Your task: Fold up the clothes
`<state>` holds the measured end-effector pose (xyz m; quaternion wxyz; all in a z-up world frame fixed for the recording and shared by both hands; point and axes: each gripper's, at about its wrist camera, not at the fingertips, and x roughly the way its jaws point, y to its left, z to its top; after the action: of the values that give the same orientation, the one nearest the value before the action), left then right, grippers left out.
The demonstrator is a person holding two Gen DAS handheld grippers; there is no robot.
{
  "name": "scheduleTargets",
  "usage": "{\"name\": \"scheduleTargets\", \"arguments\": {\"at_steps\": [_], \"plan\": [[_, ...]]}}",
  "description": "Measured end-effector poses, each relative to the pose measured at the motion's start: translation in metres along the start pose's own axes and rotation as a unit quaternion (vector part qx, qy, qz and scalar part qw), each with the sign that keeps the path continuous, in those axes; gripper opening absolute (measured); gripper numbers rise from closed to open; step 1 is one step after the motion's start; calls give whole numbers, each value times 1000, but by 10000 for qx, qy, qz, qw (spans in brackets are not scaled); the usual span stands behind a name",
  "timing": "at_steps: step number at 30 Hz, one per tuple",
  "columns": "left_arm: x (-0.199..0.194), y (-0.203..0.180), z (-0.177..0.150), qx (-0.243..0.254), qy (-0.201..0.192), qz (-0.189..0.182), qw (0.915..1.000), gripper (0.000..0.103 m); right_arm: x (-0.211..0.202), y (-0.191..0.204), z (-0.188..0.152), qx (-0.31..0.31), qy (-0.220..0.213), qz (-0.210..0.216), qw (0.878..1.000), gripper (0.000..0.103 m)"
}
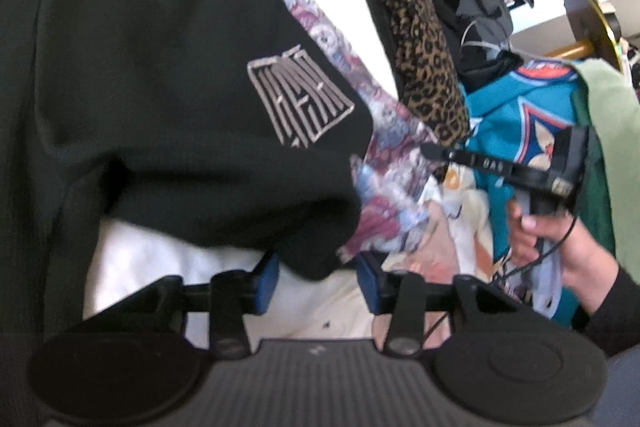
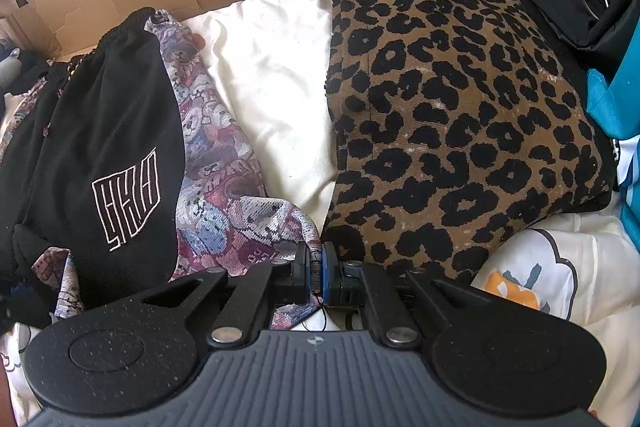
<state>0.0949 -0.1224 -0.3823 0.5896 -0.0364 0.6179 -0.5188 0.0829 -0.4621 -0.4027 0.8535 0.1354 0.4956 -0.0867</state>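
Black shorts (image 1: pixel 160 107) sag between my left gripper's (image 1: pixel 320 279) parted jaws, unpinched; my right gripper (image 2: pixel 316 275) is clenched on the patterned knit (image 2: pixel 224 203).

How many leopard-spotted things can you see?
1. The leopard-print cushion leans behind the shut right gripper, beside the white pillow. More could hide under the clothes.

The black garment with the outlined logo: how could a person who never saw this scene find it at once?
Start from the big leopard-print cushion on the white bedding. Left of it lies a teddy-bear patterned fabric, and the black garment rests on that. Only it carries a pale, outlined block-letter logo.
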Motion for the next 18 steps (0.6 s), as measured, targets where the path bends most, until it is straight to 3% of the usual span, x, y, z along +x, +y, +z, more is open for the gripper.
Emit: {"name": "scheduleTargets", "arguments": {"at_steps": [12,13,14,16,18], "plan": [[13,15,-6,-409,-242,-295,9984,43,2,0,-1,-35,28,-17,10000,4],[13,16,-7,-414,-261,-314,9983,34,2,0,-1,-38,28,-16,10000,4],[13,16,-7,-379,-249,-308,9985,17,2,0,-1,-42,28,-16,10000,4],[12,15,-9,-347,-176,-337,9987,9,2,-1,-1,-37,25,-6,10000,4],[10,13,-11,-376,-126,-354,9986,8,0,-1,-1,-21,7,16,10000,4]]}}
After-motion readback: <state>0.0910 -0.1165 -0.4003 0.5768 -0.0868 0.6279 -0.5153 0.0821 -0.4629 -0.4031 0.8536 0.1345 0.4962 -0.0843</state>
